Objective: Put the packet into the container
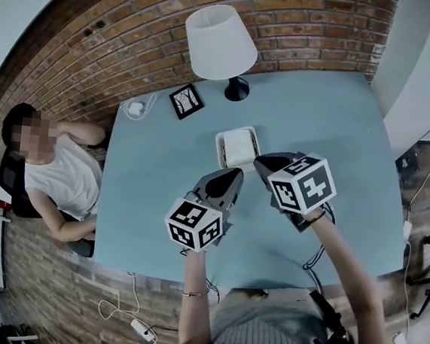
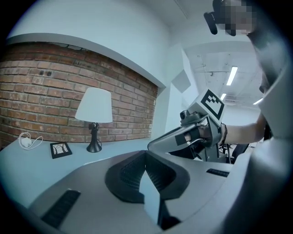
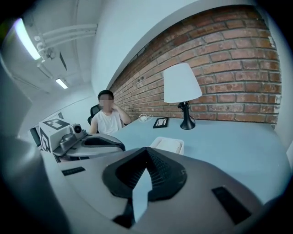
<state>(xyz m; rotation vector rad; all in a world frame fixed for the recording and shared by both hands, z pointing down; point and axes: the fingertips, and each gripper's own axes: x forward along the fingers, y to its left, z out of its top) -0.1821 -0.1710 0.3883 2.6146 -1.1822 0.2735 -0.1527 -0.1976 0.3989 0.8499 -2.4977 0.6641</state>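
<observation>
A white rectangular container [image 1: 237,148] [image 3: 168,145] stands in the middle of the blue table [image 1: 340,134]. Its inside looks white and flat; I cannot tell a packet apart from it. My left gripper [image 1: 234,174] [image 2: 145,155] hovers just in front of the container, jaws shut with nothing between them. My right gripper [image 1: 260,162] [image 3: 146,151] sits at the container's near right corner, also shut and empty. Each gripper shows in the other's view: the right gripper [image 2: 192,137] from the left, the left gripper [image 3: 91,144] from the right.
A white-shaded lamp [image 1: 220,43] stands at the table's back by the brick wall. A small black picture frame [image 1: 185,100] and a white charger with cable [image 1: 136,108] lie at the back left. A person [image 1: 49,167] sits beside the table's left edge.
</observation>
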